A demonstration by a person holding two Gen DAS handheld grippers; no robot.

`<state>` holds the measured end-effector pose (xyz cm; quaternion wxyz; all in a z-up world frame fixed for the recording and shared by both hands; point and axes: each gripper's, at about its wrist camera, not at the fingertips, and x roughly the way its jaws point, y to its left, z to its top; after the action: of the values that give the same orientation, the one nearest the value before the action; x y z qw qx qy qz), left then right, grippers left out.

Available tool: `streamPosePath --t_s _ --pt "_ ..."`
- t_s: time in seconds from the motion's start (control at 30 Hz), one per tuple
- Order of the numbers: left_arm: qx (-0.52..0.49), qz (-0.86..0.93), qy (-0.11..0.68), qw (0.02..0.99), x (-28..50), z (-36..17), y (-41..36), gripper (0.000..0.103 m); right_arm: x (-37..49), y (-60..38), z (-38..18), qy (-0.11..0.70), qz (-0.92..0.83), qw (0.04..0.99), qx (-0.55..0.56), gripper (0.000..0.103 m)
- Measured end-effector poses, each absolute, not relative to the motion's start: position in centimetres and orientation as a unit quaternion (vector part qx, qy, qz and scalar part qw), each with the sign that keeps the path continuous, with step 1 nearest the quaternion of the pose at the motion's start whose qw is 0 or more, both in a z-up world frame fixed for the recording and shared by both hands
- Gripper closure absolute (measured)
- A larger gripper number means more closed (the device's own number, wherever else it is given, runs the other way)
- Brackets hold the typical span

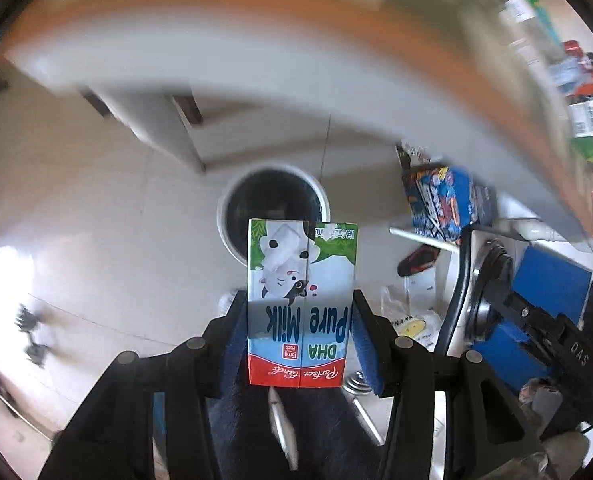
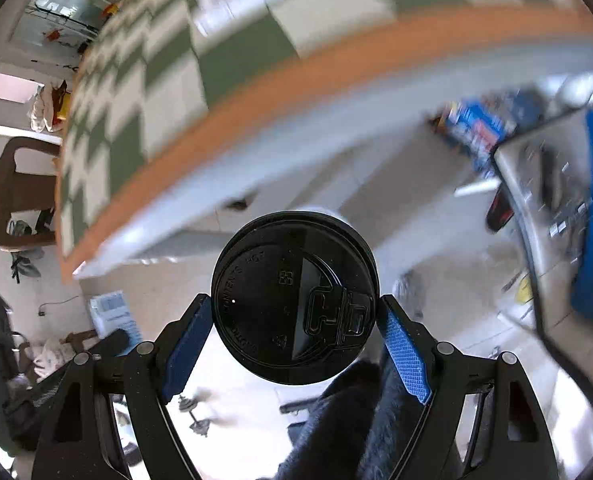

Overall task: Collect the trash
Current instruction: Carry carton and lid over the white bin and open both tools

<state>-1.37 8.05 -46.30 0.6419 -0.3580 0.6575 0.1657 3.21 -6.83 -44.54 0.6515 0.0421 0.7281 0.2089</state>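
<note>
My left gripper [image 1: 300, 308] is shut on a milk carton [image 1: 301, 304] printed "DHA Pure Milk", held upside down between the blue pads. Beyond the carton, on the floor, stands a white round trash bin [image 1: 274, 204] with a dark inside. My right gripper [image 2: 294, 312] is shut on a cup with a black plastic lid [image 2: 294, 300]; the lid faces the camera and hides the cup body. A white rim [image 2: 328, 212] shows just behind the lid; I cannot tell what it is.
A table with an orange edge [image 1: 256, 12] and a green-and-white chequered cloth [image 2: 168, 64] runs overhead in both views, with packets [image 1: 584, 92] on it. A blue box [image 1: 448, 200] lies on the floor to the right. A chair [image 2: 20, 192] stands far left.
</note>
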Motion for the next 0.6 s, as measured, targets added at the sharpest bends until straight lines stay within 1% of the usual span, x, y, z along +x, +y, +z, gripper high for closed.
streamPosePath --t_s 0.13,0.17,0.23,0.33,0.37,0.4,0.43,0.47,0.5,0.53,0.57,0.6 --pt "-0.38 0.159 0.666 0.622 -0.1 -56.0 8.3 0.057 2.6 -6.5 -53.5 0.747 0.218 0.626 0.059 0.018" --pt "-0.385 0.157 0.667 0.617 0.3 -58.2 8.4 0.057 2.6 -6.0 -57.0 0.752 0.222 0.618 0.06 0.018" --pt "-0.393 0.153 0.674 0.607 1.2 -62.9 8.7 0.056 2.4 -5.4 -62.0 0.757 0.226 0.61 0.063 0.018" --pt "-0.395 0.145 0.682 0.599 1.8 -68.1 9.2 0.055 2.5 -4.2 -68.8 0.766 0.231 0.596 0.063 0.018" --pt "-0.39 0.145 0.685 0.598 2.0 -69.4 9.2 0.051 2.6 -3.9 -70.2 0.768 0.231 0.595 0.06 0.018" --pt "-0.382 0.149 0.688 0.599 2.1 -70.2 9.3 0.033 2.8 -3.3 -72.4 0.772 0.238 0.586 0.058 0.017" --pt "-0.37 0.159 0.689 0.603 2.2 -71.0 9.4 0.012 2.7 -2.6 -74.4 0.778 0.244 0.576 0.056 0.017" --pt "-0.364 0.166 0.688 0.606 2.0 -71.3 9.6 0.005 2.8 -2.5 -75.5 0.781 0.245 0.572 0.053 0.017" --pt "-0.358 0.173 0.689 0.606 1.5 -71.5 9.9 0.002 2.6 -1.8 -77.0 0.786 0.249 0.564 0.046 0.016" --pt "-0.349 0.185 0.692 0.604 1.2 -72.0 10.2 0.002 2.4 -1.5 -77.8 0.787 0.249 0.563 0.033 0.011" --pt "-0.342 0.195 0.693 0.604 1.1 -72.1 10.2 0.002 2.6 -1.6 -78.8 0.787 0.248 0.564 0.025 0.001" --pt "-0.334 0.204 0.694 0.605 0.6 -71.8 10.3 0.001 2.4 -1.6 -79.1 0.785 0.246 0.569 0.013 0.0"
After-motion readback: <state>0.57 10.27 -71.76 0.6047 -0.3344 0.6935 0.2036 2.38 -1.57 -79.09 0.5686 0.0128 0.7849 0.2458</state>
